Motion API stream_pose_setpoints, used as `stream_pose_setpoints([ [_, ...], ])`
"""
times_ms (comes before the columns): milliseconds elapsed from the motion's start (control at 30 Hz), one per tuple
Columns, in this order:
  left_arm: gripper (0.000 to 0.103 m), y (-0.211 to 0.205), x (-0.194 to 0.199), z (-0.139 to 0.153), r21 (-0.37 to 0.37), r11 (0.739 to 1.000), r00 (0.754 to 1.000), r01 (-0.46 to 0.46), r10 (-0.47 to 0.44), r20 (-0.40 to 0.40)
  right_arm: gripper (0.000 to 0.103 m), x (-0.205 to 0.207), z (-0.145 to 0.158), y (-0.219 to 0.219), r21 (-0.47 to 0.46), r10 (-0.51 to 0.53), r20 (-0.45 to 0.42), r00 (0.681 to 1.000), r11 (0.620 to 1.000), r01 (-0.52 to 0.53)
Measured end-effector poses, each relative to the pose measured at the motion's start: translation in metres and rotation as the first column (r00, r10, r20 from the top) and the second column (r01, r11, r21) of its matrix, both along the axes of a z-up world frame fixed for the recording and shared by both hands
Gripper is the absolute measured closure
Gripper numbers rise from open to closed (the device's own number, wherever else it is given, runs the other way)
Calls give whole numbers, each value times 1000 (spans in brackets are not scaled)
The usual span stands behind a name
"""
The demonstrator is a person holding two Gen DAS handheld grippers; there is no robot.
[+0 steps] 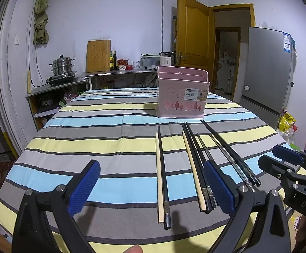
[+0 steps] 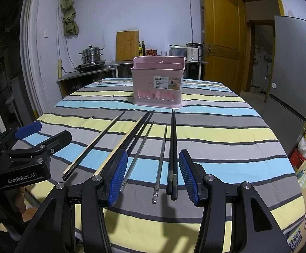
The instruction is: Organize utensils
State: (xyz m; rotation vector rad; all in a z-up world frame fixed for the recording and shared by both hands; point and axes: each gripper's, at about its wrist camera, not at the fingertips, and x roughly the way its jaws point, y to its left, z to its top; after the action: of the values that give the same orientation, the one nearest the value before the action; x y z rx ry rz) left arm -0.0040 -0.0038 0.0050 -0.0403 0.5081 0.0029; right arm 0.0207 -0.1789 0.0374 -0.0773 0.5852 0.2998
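Striped cloth, grey, yellow and blue, covers the table (image 2: 226, 130) across the middle of both views. Pink plastic basket (image 2: 158, 82) stands upright at centre frame of the right wrist view, just above the chopsticks' far tips, open compartments up; nothing visible inside.

Chopsticks lie in a loose fan below it, tips toward the basket: a wood-and-black pair (image 1: 161, 172) at centre of the left wrist view, a second mixed bundle (image 1: 195, 164) just right of it, two metal sticks (image 2: 160, 162) and a black pair (image 2: 173, 147) at lower centre of the right wrist view.

Left gripper (image 1: 153, 186): jaws wide apart, empty, straddling the wood-and-black pair. Right gripper (image 2: 153, 174): jaws wide apart, empty, bracketing the metal sticks and black pair.

Judgement: pick-up not yet begun. Advice: take one matched pair per grasp, close near the thick ends, keep the sticks parallel, lower the pads to the cloth before closing. Risk: thin sticks rolling or crossing.
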Motion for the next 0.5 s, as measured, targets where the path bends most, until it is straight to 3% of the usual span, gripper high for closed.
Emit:
stream_pose_setpoints([
  [500,3,-2,-4,2,4,1000,1000,3,-3,3,51,0,0,0,-1,0,0,1000,1000,0],
])
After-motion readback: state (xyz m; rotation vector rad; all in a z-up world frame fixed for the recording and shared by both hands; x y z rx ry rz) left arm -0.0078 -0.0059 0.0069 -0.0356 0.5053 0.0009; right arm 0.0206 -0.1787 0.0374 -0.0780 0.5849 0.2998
